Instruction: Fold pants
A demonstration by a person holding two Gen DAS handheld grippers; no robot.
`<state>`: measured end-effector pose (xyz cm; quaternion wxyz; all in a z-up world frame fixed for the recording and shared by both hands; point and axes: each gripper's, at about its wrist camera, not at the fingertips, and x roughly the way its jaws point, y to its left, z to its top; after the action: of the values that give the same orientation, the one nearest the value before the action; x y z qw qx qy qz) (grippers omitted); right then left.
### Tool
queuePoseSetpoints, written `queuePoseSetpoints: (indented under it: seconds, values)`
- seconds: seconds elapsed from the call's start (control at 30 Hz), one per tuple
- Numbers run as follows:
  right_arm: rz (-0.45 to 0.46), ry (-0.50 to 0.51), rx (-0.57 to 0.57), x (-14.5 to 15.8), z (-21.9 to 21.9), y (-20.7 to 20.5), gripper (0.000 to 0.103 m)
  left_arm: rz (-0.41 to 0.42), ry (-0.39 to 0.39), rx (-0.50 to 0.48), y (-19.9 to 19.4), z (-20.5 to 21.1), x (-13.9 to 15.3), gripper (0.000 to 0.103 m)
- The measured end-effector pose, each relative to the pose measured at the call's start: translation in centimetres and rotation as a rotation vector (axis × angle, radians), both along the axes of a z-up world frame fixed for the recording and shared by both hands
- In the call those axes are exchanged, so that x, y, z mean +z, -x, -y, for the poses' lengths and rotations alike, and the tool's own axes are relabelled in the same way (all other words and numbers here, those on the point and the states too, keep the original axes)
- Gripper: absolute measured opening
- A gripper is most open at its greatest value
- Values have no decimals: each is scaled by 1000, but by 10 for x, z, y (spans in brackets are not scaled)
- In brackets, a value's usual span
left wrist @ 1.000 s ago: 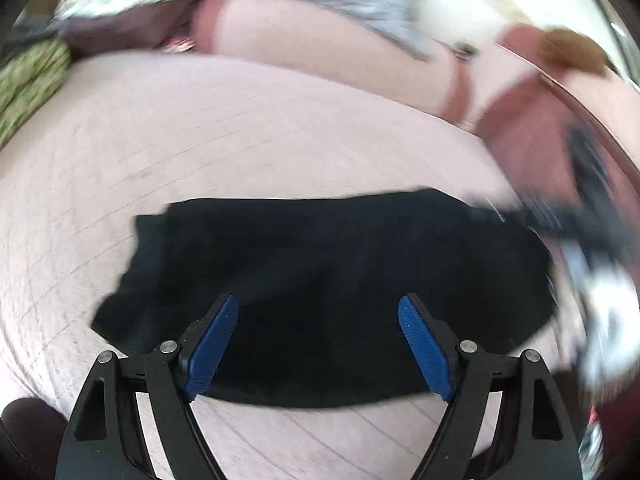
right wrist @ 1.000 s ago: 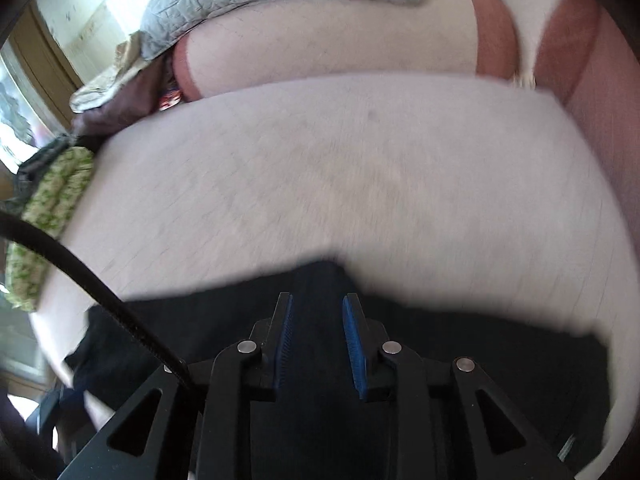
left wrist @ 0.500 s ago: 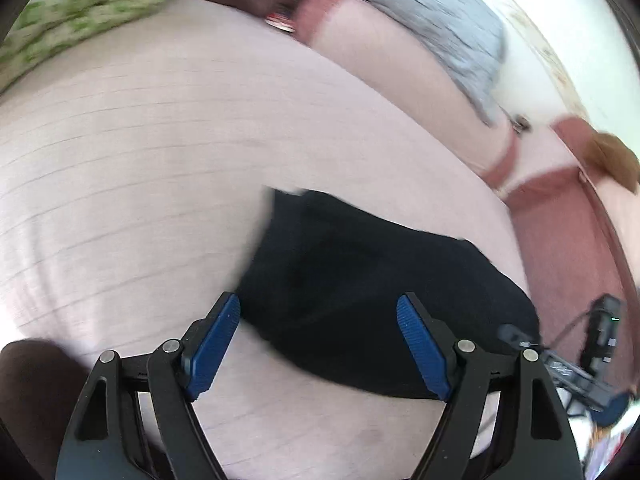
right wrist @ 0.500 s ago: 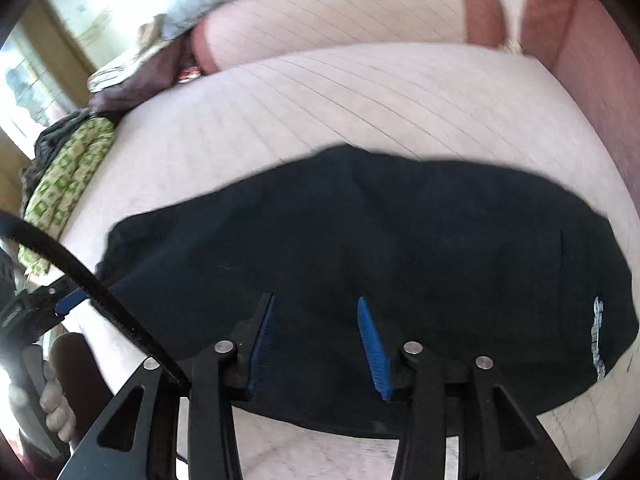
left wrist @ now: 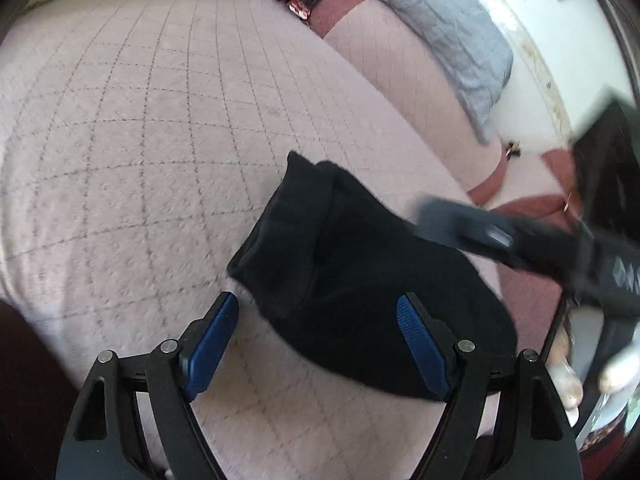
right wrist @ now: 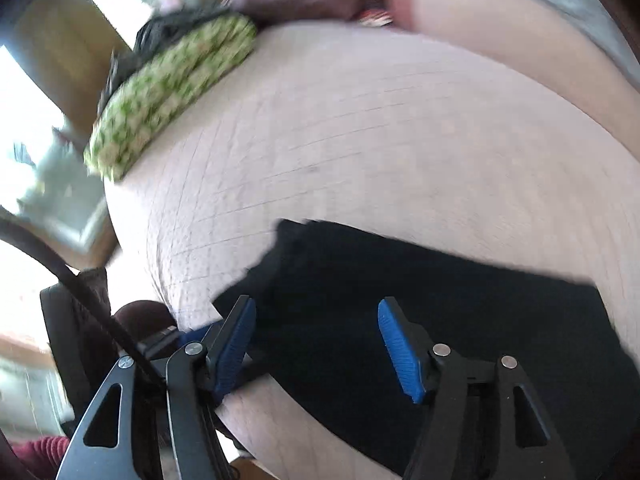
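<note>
The black pants (left wrist: 352, 276) lie folded into a compact block on the pale quilted bed (left wrist: 140, 140). My left gripper (left wrist: 318, 344) is open and empty, just above the near left end of the pants. My right gripper (right wrist: 316, 344) is open and empty over the left part of the pants (right wrist: 440, 320) in the right wrist view. The right gripper's body shows blurred (left wrist: 520, 240) at the right of the left wrist view, above the pants. The left gripper's blue pad tips (right wrist: 188, 336) peek in at the pants' left end.
A green patterned folded cloth (right wrist: 168, 100) lies at the bed's far left edge. A grey quilted blanket (left wrist: 432, 28) lies over pink pillows (left wrist: 400, 68) at the head. A dark garment pile (right wrist: 288, 0) sits beside the green cloth. The bed edge drops off at lower left (right wrist: 132, 248).
The right gripper opened from nearly shut to wide and swung left over the pants. The left gripper shifted toward the pants' left end and stayed open. The pants lie still.
</note>
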<state>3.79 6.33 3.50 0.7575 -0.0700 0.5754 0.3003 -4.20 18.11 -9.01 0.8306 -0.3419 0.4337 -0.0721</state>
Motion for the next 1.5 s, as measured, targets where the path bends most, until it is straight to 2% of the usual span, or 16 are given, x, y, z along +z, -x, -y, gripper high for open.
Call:
queuePoseSetpoints:
  seconds: [0.07, 0.17, 0.3, 0.37, 0.43, 0.5, 0.53, 0.57, 0.6, 0.67, 0.73, 0.87, 1.07, 1.3, 1.4, 1.5]
  values:
    - [-13, 66, 54, -7, -28, -13, 69, 10, 45, 16, -1, -4, -3, 78]
    - [-34, 181, 114, -24, -73, -34, 70, 15, 70, 37, 8, -16, -7, 66]
    - [-122, 333, 147, -60, -117, -55, 74, 20, 106, 54, 13, -22, -11, 66]
    - [-125, 457, 159, -82, -133, -58, 79, 17, 101, 52, 18, -29, -13, 66]
    - [-126, 497, 153, -90, -140, -60, 82, 13, 103, 67, 17, -28, -14, 66]
    - [-145, 473, 147, -89, -140, -62, 76, 9, 94, 69, 9, -22, -12, 66]
    - [-150, 468, 149, -90, -146, -64, 62, 3, 85, 53, 7, -20, -11, 62]
    - [-130, 479, 157, -88, -139, -63, 47, 1, 84, 33, 5, -18, -11, 27]
    - [-110, 491, 165, -87, -136, -61, 38, -16, 104, 0, 1, -15, -14, 12]
    - [-85, 495, 169, -83, -123, -56, 26, -32, 143, -7, 1, -14, -20, 12]
    - [-59, 476, 170, -78, -108, -47, 24, -26, 151, -14, 5, -13, -16, 11]
    - [-31, 357, 115, -54, -76, -38, 24, -8, 181, -44, 8, -2, 0, 11]
    - [-4, 207, 4, -17, -2, -33, 24, 21, 162, -130, -1, 35, 22, 11]
    - [-16, 90, -160, -6, 93, -40, 24, 8, 109, -253, -19, 103, 22, 12]
    - [-24, 44, -211, -17, 130, -43, 29, -6, 28, -298, -29, 128, 14, 18]
    - [-12, 29, -294, -30, 165, -45, 44, -38, -18, -356, -30, 140, 6, 29]
